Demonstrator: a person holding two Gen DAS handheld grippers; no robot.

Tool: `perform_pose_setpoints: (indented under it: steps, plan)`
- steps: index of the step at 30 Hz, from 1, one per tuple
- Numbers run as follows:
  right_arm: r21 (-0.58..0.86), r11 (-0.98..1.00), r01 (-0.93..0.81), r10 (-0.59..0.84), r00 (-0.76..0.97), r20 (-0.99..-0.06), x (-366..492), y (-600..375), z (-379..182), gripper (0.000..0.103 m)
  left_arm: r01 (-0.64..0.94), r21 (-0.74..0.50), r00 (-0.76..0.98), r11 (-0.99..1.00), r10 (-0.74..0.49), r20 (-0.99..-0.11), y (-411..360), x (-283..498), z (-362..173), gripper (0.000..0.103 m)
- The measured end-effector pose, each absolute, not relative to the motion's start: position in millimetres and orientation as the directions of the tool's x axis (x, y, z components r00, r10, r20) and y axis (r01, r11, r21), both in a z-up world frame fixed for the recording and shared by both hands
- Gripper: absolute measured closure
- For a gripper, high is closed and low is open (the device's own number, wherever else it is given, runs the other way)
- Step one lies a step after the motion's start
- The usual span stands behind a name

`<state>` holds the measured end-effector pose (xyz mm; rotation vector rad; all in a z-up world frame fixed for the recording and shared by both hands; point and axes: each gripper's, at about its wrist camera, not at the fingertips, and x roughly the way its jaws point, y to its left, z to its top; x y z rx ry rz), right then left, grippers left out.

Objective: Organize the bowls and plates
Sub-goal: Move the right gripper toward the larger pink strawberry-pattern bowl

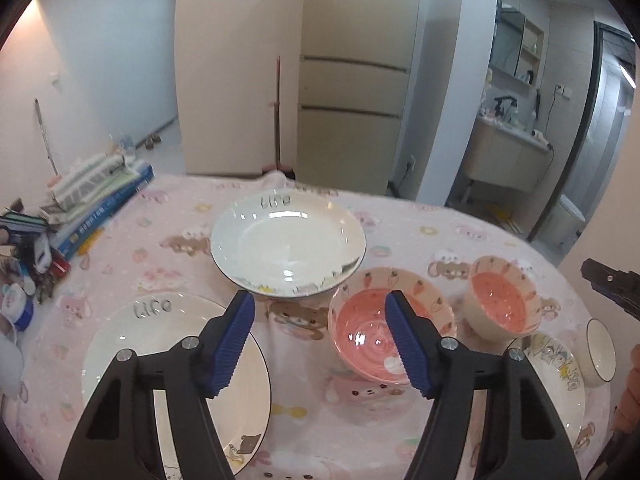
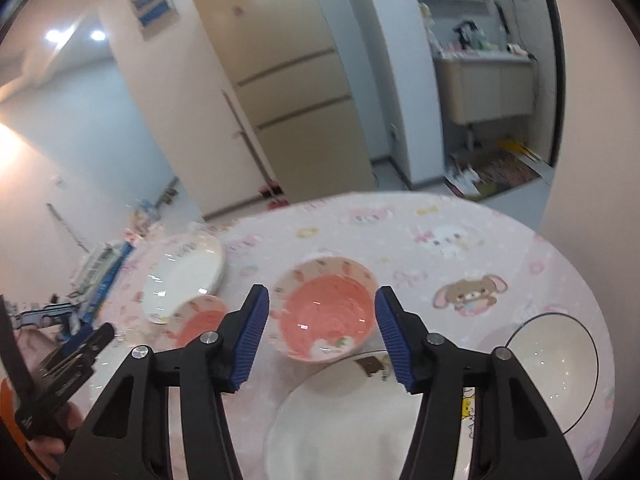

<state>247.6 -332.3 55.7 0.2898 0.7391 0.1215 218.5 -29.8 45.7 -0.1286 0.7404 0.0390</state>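
Observation:
My left gripper (image 1: pixel 320 312) hangs open over the pink cartoon tablecloth (image 1: pixel 400 224), nothing between its blue pads. Beyond it stands a deep white plate (image 1: pixel 288 248); a flat white plate (image 1: pixel 132 344) lies under its left finger. Its right finger crosses a wide pink carrot bowl (image 1: pixel 360 332). A second pink bowl (image 1: pixel 502 300) sits further right. My right gripper (image 2: pixel 322 320) is open, and that second pink bowl (image 2: pixel 328 316) shows between its fingers, untouched. Below it lies a white cartoon plate (image 2: pixel 340 420), with a dark-rimmed white bowl (image 2: pixel 556 368) to the right.
A stack of books (image 1: pixel 100 196) and small clutter (image 1: pixel 24 264) crowd the table's left side. The left gripper (image 2: pixel 100 334) shows at the left of the right wrist view. The right gripper (image 1: pixel 600 276) shows at the right edge of the left wrist view. A fridge (image 1: pixel 352 80) stands beyond the far edge.

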Motion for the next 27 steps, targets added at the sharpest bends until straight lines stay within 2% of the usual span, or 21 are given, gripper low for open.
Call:
perform_pose_setpoints:
  steps: [4,8,23,27]
  plan:
    - [0.329,0.942,0.066,0.207,0.659,-0.723,277.9,-347.6,25.3,0.051,-0.084,-0.137,0.671,0.987,-0.045,-0.740,-30.0,243.8,23.8,0.033]
    - [0.324,0.942,0.089,0.213,0.588,-0.781,300.5,-348.0,-0.5,0.065,-0.074,-0.200,0.605,0.977,-0.115,-0.788,-25.1,261.5,0.9,0.034]
    - [0.305,0.947,0.103,0.205,0.539,-0.817,313.6,-343.5,-21.1,0.064,-0.090,-0.259,0.526,0.962,-0.175,-0.833,-24.9,280.9,-25.3,0.035]
    - [0.296,0.950,0.102,0.196,0.542,-0.817,314.5,-343.9,-20.0,0.064,-0.093,-0.220,0.553,0.971,-0.134,-0.823,-27.4,276.4,-16.2,0.035]
